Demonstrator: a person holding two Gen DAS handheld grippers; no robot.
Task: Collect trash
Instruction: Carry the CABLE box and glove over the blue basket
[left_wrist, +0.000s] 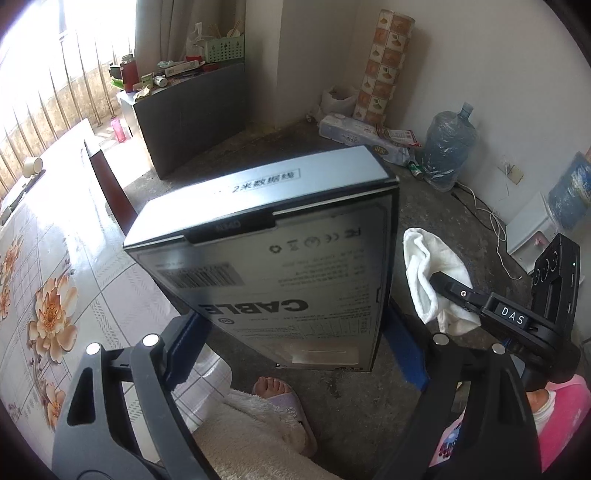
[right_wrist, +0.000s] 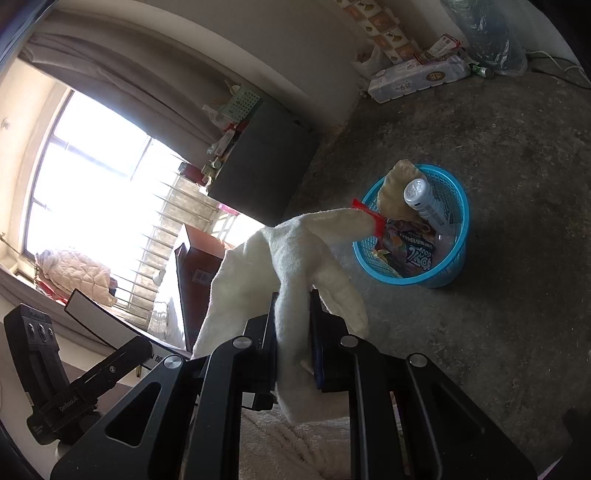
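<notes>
A dark cable box (left_wrist: 266, 229) with a silver top stands upright between the blue pads of my left gripper (left_wrist: 291, 332), whose widely spread jaws grip its two sides. It hangs just past the table's edge, over the floor. A white cloth (right_wrist: 288, 251) with a red tag is pinched in my right gripper (right_wrist: 293, 306). In the left wrist view, this cloth (left_wrist: 424, 266) hangs to the right of the box. On the floor beyond stands a blue basket (right_wrist: 452, 266) holding a plastic bottle (right_wrist: 424, 203), snack wrappers and crumpled paper.
A table with a floral cover (left_wrist: 55, 258) lies to the left, with a paper cup (left_wrist: 32, 166) on it. A person's slippered foot (left_wrist: 280, 395) is below the box. A dark cabinet (left_wrist: 192, 125), a tissue pack (left_wrist: 354, 129) and a water jug (left_wrist: 448, 147) line the far wall.
</notes>
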